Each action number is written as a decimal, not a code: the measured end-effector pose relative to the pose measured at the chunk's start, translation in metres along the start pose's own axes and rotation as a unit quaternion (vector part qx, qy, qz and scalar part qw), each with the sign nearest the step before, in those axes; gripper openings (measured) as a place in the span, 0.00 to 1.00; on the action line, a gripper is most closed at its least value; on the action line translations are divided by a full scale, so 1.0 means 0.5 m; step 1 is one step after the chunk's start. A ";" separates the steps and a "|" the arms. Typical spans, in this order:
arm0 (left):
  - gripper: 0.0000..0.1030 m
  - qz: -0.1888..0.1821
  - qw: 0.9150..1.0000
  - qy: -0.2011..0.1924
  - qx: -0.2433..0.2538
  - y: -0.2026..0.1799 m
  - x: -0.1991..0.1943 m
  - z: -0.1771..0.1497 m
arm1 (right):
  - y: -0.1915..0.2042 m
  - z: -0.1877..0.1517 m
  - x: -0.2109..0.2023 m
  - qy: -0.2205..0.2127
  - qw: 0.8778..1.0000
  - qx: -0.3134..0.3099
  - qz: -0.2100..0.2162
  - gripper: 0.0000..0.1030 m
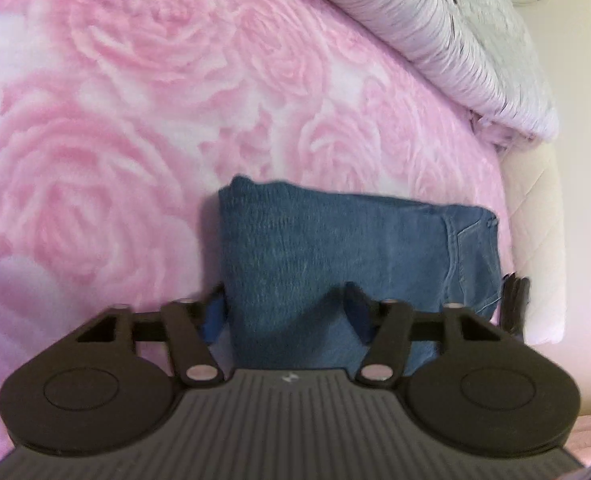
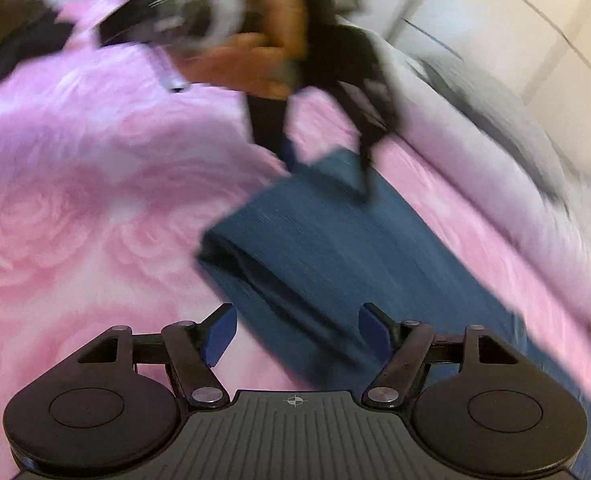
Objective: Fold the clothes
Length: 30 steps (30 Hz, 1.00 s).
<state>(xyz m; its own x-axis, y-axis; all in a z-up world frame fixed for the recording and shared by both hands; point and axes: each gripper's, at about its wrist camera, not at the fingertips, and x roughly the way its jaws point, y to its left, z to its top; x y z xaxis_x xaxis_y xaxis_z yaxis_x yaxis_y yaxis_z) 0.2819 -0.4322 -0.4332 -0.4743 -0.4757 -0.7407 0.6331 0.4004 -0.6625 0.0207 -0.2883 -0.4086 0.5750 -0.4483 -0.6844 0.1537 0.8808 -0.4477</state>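
Note:
A folded pair of blue jeans [image 1: 335, 248] lies on the pink rose-patterned blanket [image 1: 135, 120]. My left gripper [image 1: 289, 312] is open, its blue-padded fingers [image 1: 214, 316] straddling the near edge of the jeans. In the blurred right wrist view the jeans [image 2: 335, 248] lie diagonally. My right gripper [image 2: 295, 334] is open just above their near end. The left gripper [image 2: 327, 160] shows there at the far end of the jeans, held by a hand [image 2: 247, 60]. The right gripper's fingers [image 1: 513, 300] peek in at the jeans' right edge in the left wrist view.
A striped white-grey pillow or duvet [image 1: 435, 40] lies along the far edge of the bed. The cream mattress edge [image 1: 535, 240] and a wall are on the right. A dark garment [image 2: 11, 32] lies at the far left in the right wrist view.

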 end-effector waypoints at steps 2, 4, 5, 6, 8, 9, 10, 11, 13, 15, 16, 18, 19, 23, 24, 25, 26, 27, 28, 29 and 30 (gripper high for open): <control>0.28 -0.010 1.000 0.007 -0.001 0.010 0.003 0.009 | 0.039 0.014 0.027 -0.006 0.998 -0.058 -0.021 0.71; 0.22 -0.022 1.000 0.012 -0.005 0.021 0.002 0.014 | 0.064 0.022 0.045 -0.006 0.995 -0.094 -0.040 0.71; 0.19 -0.029 0.999 0.015 -0.009 0.025 0.000 0.016 | 0.068 0.021 0.049 -0.004 0.994 -0.095 -0.047 0.71; 0.17 -0.035 0.999 0.019 -0.016 0.029 -0.003 0.018 | 0.072 0.019 0.048 -0.002 0.994 -0.094 -0.051 0.72; 0.16 -0.038 0.999 0.024 -0.023 0.029 -0.007 0.021 | 0.082 0.011 0.040 0.001 0.994 -0.099 -0.054 0.72; 0.16 -0.036 0.999 0.026 -0.023 0.027 -0.008 0.023 | 0.087 0.004 0.037 0.002 0.992 -0.109 -0.058 0.72; 0.16 -0.035 0.999 0.029 -0.024 0.025 -0.010 0.024 | 0.089 -0.006 0.035 0.002 0.991 -0.121 -0.062 0.72; 0.16 -0.033 0.999 0.030 -0.024 0.023 -0.011 0.025 | 0.087 -0.017 0.034 0.001 0.989 -0.130 -0.068 0.72; 0.16 -0.030 0.999 0.033 -0.025 0.022 -0.010 0.026 | 0.077 -0.030 0.041 -0.005 0.987 -0.139 -0.075 0.74; 0.16 -0.028 0.999 0.033 -0.031 0.024 -0.008 0.026 | 0.063 -0.037 0.055 -0.008 0.986 -0.147 -0.083 0.77; 0.16 -0.029 0.998 0.033 -0.033 0.026 -0.008 0.025 | 0.056 -0.034 0.061 -0.009 0.984 -0.152 -0.088 0.80; 0.16 -0.032 0.998 0.032 -0.038 0.028 -0.009 0.024 | 0.044 -0.030 0.073 -0.011 0.982 -0.160 -0.096 0.83; 0.16 -0.033 0.998 0.032 -0.037 0.028 -0.010 0.024 | 0.039 -0.027 0.077 -0.012 0.982 -0.162 -0.096 0.84; 0.15 -0.032 0.998 0.027 -0.036 0.025 -0.012 0.022 | 0.023 -0.015 0.086 -0.013 0.985 -0.148 -0.089 0.84; 0.14 -0.032 0.999 0.025 -0.035 0.024 -0.013 0.021 | 0.021 -0.012 0.083 -0.010 0.986 -0.143 -0.081 0.78; 0.14 -0.031 0.999 0.023 -0.034 0.021 -0.016 0.020 | 0.019 -0.009 0.080 -0.007 0.988 -0.137 -0.074 0.53; 0.12 -0.030 0.999 0.020 -0.033 0.017 -0.020 0.019 | 0.018 -0.006 0.076 -0.004 0.989 -0.133 -0.066 0.37; 0.11 -0.030 0.999 0.018 -0.030 0.012 -0.024 0.017 | 0.019 -0.003 0.071 0.000 0.990 -0.130 -0.059 0.27; 0.11 -0.030 0.999 0.015 -0.025 0.006 -0.031 0.014 | 0.016 0.000 0.065 0.002 0.991 -0.120 -0.053 0.21; 0.10 -0.030 0.999 0.012 -0.021 0.001 -0.039 0.011 | 0.008 0.008 0.058 0.003 0.993 -0.106 -0.047 0.19; 0.10 -0.030 0.999 0.008 -0.019 -0.004 -0.048 0.008 | 0.000 0.017 0.050 0.004 0.995 -0.094 -0.040 0.16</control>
<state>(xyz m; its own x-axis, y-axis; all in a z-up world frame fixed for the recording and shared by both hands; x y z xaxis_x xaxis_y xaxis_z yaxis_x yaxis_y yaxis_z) 0.2945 -0.4246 -0.4134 -0.5208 -0.4880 -0.7005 0.5797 0.4002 -0.7098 0.0420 -0.2985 -0.4209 0.5599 -0.5182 -0.6466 0.0463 0.7987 -0.6000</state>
